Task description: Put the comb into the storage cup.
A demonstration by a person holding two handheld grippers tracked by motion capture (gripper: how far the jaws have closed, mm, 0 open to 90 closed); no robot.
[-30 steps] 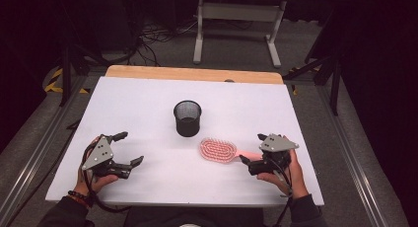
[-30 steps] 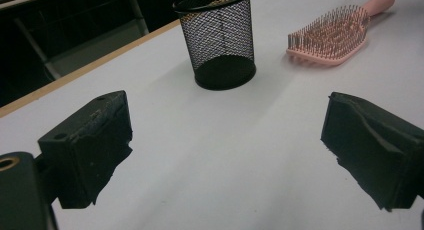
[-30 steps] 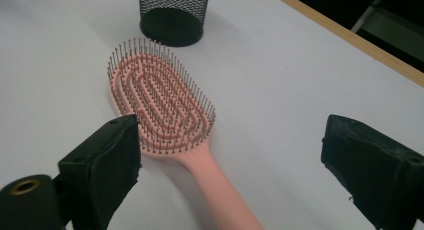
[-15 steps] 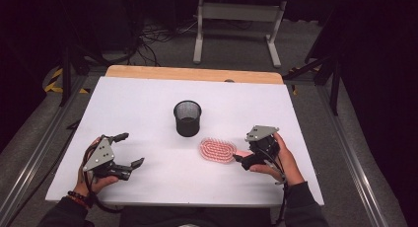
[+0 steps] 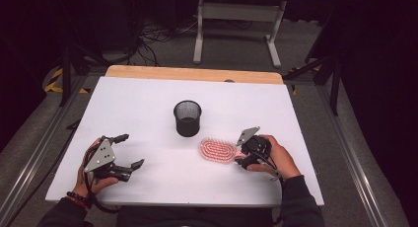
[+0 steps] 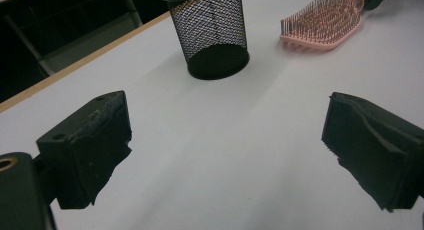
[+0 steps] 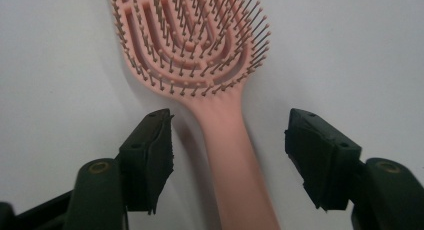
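Now right tool (image 7: 227,155) straddles hairbrush (image 7: 200,55) handle, jaws closing.

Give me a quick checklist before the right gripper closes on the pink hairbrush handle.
1. Handle between the jaws: ok. The hairbrush handle lies between the right gripper jaws, which have just been closing.
2. Pads on the handle: not ok. Gaps remain on both sides.
3. Handle centred: not ok, it sits nearer the left jaw in the right gripper view.
4. Brush lying flat, bristles up: ok.
5. Mesh cup upright and apart from the brush: ok.
6. Left gripper out of the way: ok, open over the white table, nothing between its jaws.
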